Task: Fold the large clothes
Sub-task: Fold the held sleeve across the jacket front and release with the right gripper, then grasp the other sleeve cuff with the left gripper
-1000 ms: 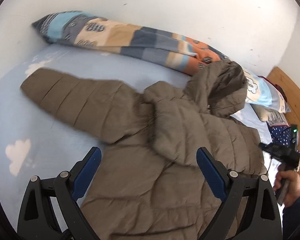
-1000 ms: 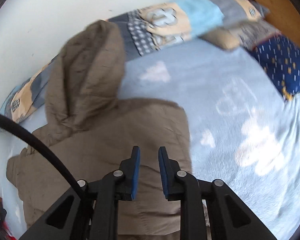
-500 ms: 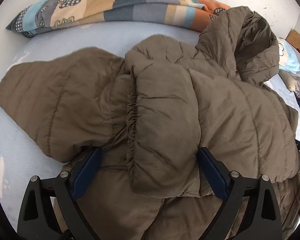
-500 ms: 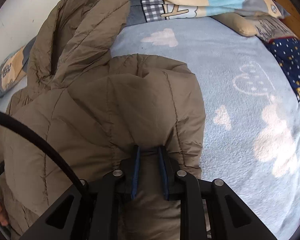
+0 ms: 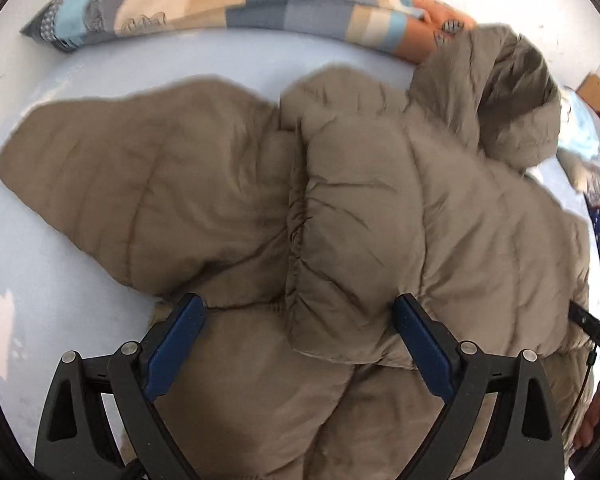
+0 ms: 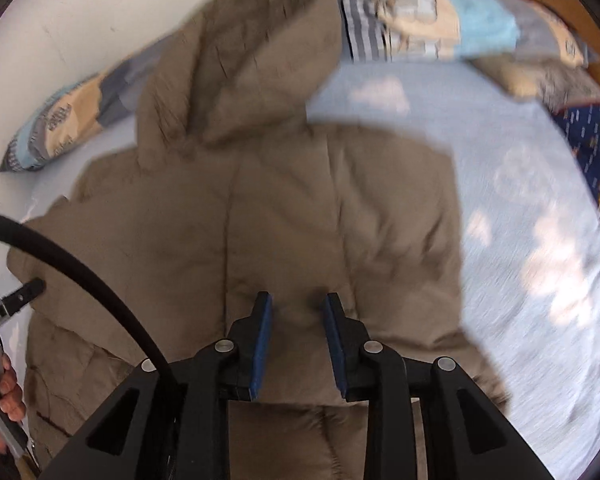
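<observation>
Fingers (image 5: 176,340) of the left gripper (image 5: 300,344) are spread wide with nothing between them, poised over the jacket (image 5: 340,220). The right gripper (image 6: 296,340) has its fingers (image 6: 262,340) parted too, a narrower gap, and only jacket fabric shows past them; nothing is pinched.

That jacket, a quilted brown one, lies on the bed (image 5: 60,288) (pale blue sheet with white cloud shapes). One sleeve (image 5: 140,184) lies spread out flat on the sheet to the left in the left view. The other sleeve (image 5: 352,216) is folded over the body, its gathered cuff edge running down the middle. The hood (image 5: 496,92) rests against a striped pillow (image 5: 260,12) along the white wall.

From the right view, the hood (image 6: 252,64) again lies over the pillow (image 6: 420,24), and a dark blue patterned cushion (image 6: 596,148) sits at the far right edge. Both views are blurred.
</observation>
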Motion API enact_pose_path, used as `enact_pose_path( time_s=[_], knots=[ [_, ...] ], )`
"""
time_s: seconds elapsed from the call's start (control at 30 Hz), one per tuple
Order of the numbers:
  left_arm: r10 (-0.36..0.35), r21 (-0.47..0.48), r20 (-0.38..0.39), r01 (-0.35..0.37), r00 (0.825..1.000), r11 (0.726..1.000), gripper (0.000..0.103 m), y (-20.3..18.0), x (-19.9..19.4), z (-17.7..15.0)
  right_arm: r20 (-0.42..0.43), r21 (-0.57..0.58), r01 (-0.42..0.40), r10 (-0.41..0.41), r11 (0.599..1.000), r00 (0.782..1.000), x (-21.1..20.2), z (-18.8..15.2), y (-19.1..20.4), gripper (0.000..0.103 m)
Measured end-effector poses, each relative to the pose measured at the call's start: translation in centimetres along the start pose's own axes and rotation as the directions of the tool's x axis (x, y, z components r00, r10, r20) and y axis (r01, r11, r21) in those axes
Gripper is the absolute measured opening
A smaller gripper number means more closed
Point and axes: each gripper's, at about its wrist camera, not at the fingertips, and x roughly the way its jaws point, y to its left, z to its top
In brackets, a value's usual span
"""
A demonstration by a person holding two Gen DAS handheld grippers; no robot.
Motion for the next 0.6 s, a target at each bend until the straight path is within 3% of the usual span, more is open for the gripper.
enact_pose_path(
  time_s=[0.13, 0.27, 0.43, 0.6],
  knots=[
    [-0.004, -0.005, 0.046, 0.004, 0.999, 1.0, 0.096, 0.3, -2.8, -0.1, 0.006, 0.026, 0.007, -0.007, 1.0, 1.0, 0.2, -0.6, -0.1, 0.03],
    [-0.017, 0.015, 0.141, 0.015, 0.99, 1.0, 0.096, 1.0, -7.5, -0.4, 0.079, 0.039, -0.086, 0.083, 0.996, 0.993, -4.3, -1.2, 0.8, 0.031],
    [0.005, 0.012, 0.224, -0.008, 0.974, 1.0, 0.096, 2.5, -12.7, -2.0, 0.204, 0.003, -0.168, 0.164, 0.986, 0.965, -11.2, -4.2, 3.5, 0.039],
    [0.045, -0.044, 0.243, -0.035, 0.969, 0.998, 0.096, 5.5, -14.1, -2.4, 0.257, -0.027, -0.229, 0.228, 0.973, 0.939, -15.0, -9.0, 6.6, 0.041]
  ],
)
